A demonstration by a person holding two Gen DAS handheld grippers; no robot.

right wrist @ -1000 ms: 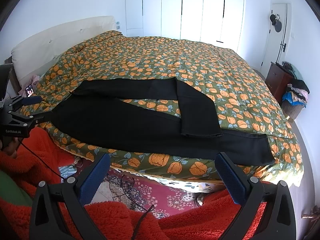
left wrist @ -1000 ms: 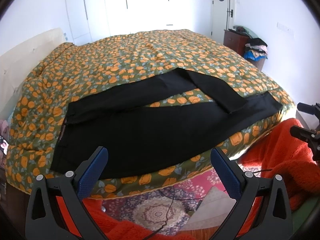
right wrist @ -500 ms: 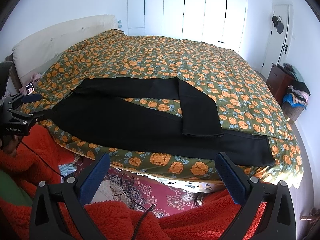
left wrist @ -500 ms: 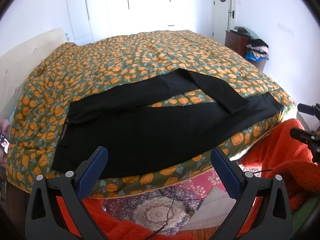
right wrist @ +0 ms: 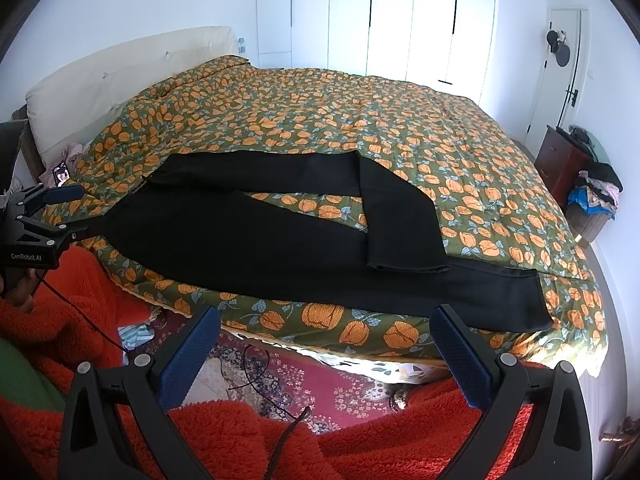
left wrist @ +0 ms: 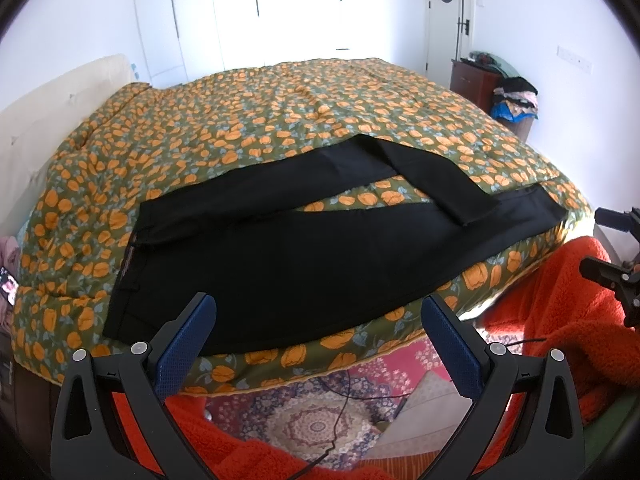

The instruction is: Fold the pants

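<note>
Currently, black pants (left wrist: 304,256) are seen spread along the near edge of a bed covered by an orange-flowered quilt (left wrist: 280,120). One leg is laid straight along the edge; the other is bent back on itself, so that its hem (right wrist: 408,266) is rested on top of the straight leg. The waistband (left wrist: 126,276) is placed towards the headboard (right wrist: 104,88) end. A strip of quilt is left showing between the two legs.

The left gripper (left wrist: 318,316) is held above the floor just short of the bed edge, its jaws spread wide with nothing between them. The right gripper (right wrist: 326,330) is likewise held short of the bed, jaws wide apart and empty; the pants are touched by neither. Each gripper is also caught at the margin of the other's view.

A patterned rug (left wrist: 316,420) and a thin black cable (right wrist: 256,376) are seen on the floor below. Red fleece sleeves (right wrist: 240,440) are visible at the bottom of both views. A dark cabinet (right wrist: 560,160) with piled clothes beside it is seen by the far wall.
</note>
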